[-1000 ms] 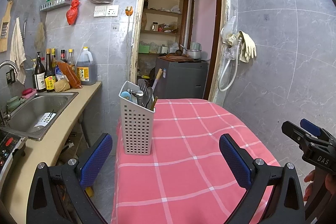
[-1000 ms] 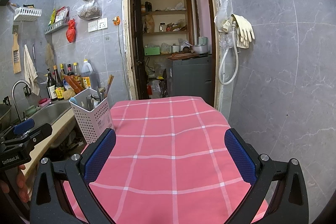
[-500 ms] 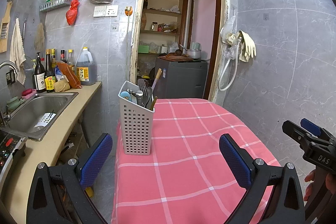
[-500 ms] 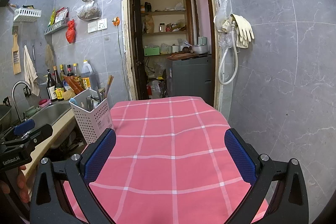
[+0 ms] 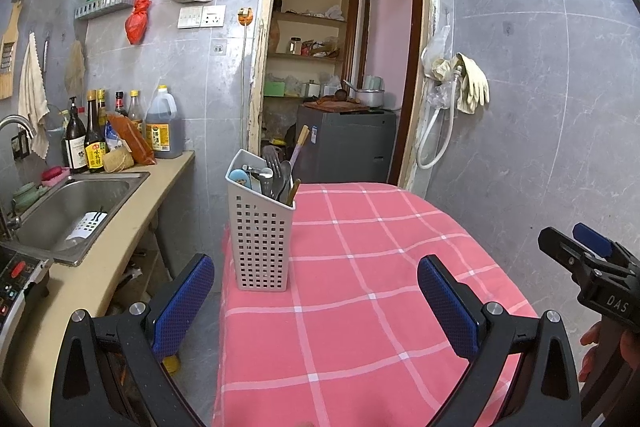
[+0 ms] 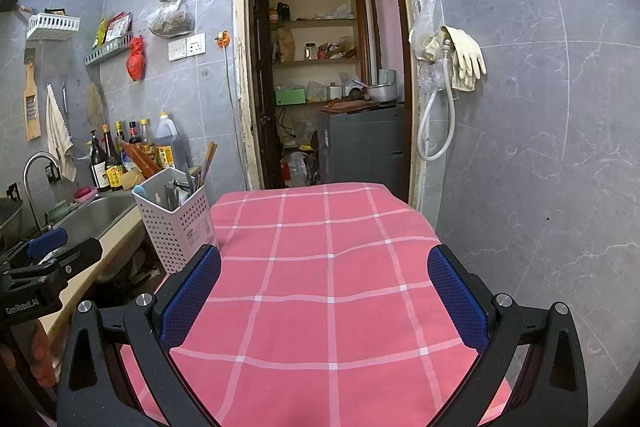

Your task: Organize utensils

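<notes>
A white perforated utensil holder (image 5: 261,231) stands at the left edge of the pink checked table (image 5: 380,267). Spoons, a fork and chopsticks (image 5: 280,171) stick out of its top. The same utensil holder (image 6: 176,223) shows at the table's left side in the right wrist view. My left gripper (image 5: 316,301) hovers open over the table's near left part, a short way in front of the holder, with nothing between its blue pads. Over the table's near middle, my right gripper (image 6: 325,297) is open and empty too.
A counter with a steel sink (image 5: 68,207) and several bottles (image 5: 96,139) runs along the left. An open doorway (image 5: 336,75) with shelves lies behind the table. Rubber gloves (image 5: 470,87) and a hose hang on the right wall. A hand (image 5: 596,343) holds the other gripper.
</notes>
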Demonstrator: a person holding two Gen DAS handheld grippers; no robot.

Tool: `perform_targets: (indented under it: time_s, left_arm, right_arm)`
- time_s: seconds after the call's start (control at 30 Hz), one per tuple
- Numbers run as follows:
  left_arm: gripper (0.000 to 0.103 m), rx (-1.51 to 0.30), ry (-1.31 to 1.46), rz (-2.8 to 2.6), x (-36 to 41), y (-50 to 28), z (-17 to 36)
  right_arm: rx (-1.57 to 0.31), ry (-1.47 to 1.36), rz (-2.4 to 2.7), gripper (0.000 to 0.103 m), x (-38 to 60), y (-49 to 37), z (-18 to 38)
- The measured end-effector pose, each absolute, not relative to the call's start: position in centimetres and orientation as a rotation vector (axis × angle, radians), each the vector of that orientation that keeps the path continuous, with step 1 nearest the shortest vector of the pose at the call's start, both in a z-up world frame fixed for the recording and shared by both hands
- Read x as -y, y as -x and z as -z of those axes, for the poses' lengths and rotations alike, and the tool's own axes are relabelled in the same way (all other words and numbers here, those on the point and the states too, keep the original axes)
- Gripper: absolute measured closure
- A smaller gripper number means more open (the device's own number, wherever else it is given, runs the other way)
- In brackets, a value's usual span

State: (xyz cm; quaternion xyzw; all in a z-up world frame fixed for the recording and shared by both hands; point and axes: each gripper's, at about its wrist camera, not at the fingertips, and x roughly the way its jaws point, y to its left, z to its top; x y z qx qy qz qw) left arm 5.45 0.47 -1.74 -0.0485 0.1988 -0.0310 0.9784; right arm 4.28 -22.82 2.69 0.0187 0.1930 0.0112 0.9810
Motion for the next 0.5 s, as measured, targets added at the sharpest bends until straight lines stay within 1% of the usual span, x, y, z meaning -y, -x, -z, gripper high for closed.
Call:
perform_targets:
  time_s: [0.5]
  left_arm:
    - [0.001, -0.428, 0.074, 0.059, -0.19, -5.60, 1.92]
  right_arm:
    - [-0.420, -0.049, -0.048, 0.001, 22.65, -5.22, -1.86]
